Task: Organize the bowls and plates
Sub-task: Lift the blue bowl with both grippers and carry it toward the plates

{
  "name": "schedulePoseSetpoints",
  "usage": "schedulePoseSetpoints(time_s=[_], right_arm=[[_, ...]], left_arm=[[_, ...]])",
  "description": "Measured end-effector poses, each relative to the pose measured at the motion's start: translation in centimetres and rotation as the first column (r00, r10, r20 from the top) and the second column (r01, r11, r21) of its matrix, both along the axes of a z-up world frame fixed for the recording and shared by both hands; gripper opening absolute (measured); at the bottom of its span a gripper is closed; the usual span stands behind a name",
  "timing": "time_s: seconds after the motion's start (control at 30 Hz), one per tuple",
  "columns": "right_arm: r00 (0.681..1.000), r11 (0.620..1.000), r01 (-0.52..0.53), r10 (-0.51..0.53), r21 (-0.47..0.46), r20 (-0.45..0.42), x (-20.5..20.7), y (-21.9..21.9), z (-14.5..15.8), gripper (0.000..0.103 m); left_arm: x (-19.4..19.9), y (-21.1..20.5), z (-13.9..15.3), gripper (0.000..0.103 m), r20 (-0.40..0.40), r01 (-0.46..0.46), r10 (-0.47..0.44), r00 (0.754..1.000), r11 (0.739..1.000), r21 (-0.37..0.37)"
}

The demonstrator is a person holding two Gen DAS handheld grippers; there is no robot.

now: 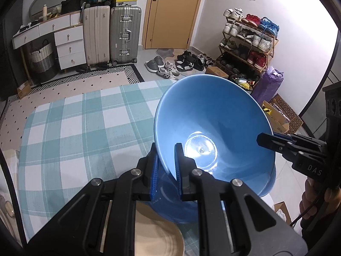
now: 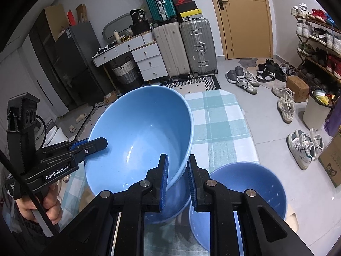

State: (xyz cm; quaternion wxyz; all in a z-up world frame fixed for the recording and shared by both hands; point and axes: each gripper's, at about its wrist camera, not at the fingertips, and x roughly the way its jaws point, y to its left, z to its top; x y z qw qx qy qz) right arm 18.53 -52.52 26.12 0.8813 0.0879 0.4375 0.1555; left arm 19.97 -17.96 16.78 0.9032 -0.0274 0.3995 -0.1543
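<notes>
The left gripper (image 1: 166, 166) has its jaws clamped on the near rim of a big blue bowl (image 1: 213, 115), one pad outside the wall and one inside. The right gripper (image 2: 178, 181) grips the same bowl (image 2: 140, 136) at the opposite rim, jaws pinched tight on the wall. In the left view the right gripper (image 1: 275, 143) reaches in from the right side; in the right view the left gripper (image 2: 93, 144) comes in from the left, with a hand (image 2: 42, 207) below it on the handle. The bowl is tilted, its mouth open toward both cameras, held above the worktop (image 1: 74, 128), which wears a teal checked cloth. Just below the left jaws lies a beige plate (image 1: 157, 234), partly hidden. Just right of the right jaws sits a second blue bowl (image 2: 251, 189), upright on the worktop. Beyond the worktop, well apart, stand suitcases (image 1: 113, 34), a door (image 1: 172, 10) and a shoe rack (image 1: 249, 38).
</notes>
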Motion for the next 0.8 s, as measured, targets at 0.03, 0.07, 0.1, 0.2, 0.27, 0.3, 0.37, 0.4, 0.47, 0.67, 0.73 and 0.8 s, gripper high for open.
schedulePoseSetpoints(time_s=[0.03,0.07,0.1,0.2,0.27,0.3,0.37,0.4,0.47,0.67,0.73,0.8], right_arm=[[1.0,1.0,-0.004,0.004,-0.001,-0.002,-0.1,0.2,-0.1,0.018],[1.0,1.0,-0.008,0.008,-0.004,-0.003,-0.1,0.3,-0.3,0.018],[1.0,1.0,-0.01,0.01,-0.006,-0.004,-0.1,0.5,-0.3,0.018],[1.0,1.0,-0.017,0.017,-0.009,-0.009,-0.3,0.9,-0.8,0.019],[1.0,1.0,-0.02,0.02,-0.008,-0.015,-0.4,1.2,-1.1,0.019],[1.0,1.0,-0.021,0.021,-0.009,-0.018,-0.4,1.3,-1.4,0.019],[0.999,1.0,-0.023,0.023,-0.007,-0.023,-0.6,1.5,-1.8,0.019],[0.999,1.0,-0.023,0.023,-0.006,-0.028,-0.7,1.5,-2.1,0.019],[0.999,1.0,-0.027,0.027,-0.01,-0.033,-0.8,1.7,-2.5,0.019],[0.998,0.999,-0.032,0.031,-0.02,-0.055,-1.1,2.0,-4.0,0.019],[0.998,0.999,-0.033,0.031,-0.023,-0.062,-1.2,2.2,-4.4,0.019],[0.997,0.999,-0.036,0.034,-0.028,-0.066,-1.2,2.2,-4.8,0.019]], left_arm=[[-0.1,0.2,-0.2,0.011,-0.002,-0.002,0.002,1.0,1.0,-0.001],[-0.2,0.3,-0.4,0.011,-0.004,-0.003,0.003,1.0,1.0,0.0],[-0.2,0.4,-0.6,0.011,-0.005,-0.003,0.003,1.0,1.0,0.001],[-0.3,0.6,-1.2,0.011,-0.007,-0.005,0.005,1.0,1.0,0.006],[-0.3,0.8,-1.7,0.011,-0.014,-0.009,0.009,1.0,1.0,0.006],[-0.2,0.8,-2.0,0.011,-0.018,-0.01,0.01,1.0,1.0,0.007],[-0.2,0.9,-2.5,0.011,-0.025,-0.013,0.013,1.0,1.0,0.008],[-0.1,0.9,-2.8,0.011,-0.029,-0.014,0.014,0.999,1.0,0.008],[0.0,1.0,-3.5,0.011,-0.035,-0.016,0.017,0.999,1.0,0.009],[0.3,0.9,-5.3,0.011,-0.053,-0.016,0.017,0.998,1.0,0.017],[0.4,1.0,-6.0,0.011,-0.058,-0.015,0.016,0.998,1.0,0.018],[0.7,0.9,-6.6,0.011,-0.066,-0.013,0.014,0.998,1.0,0.021]])
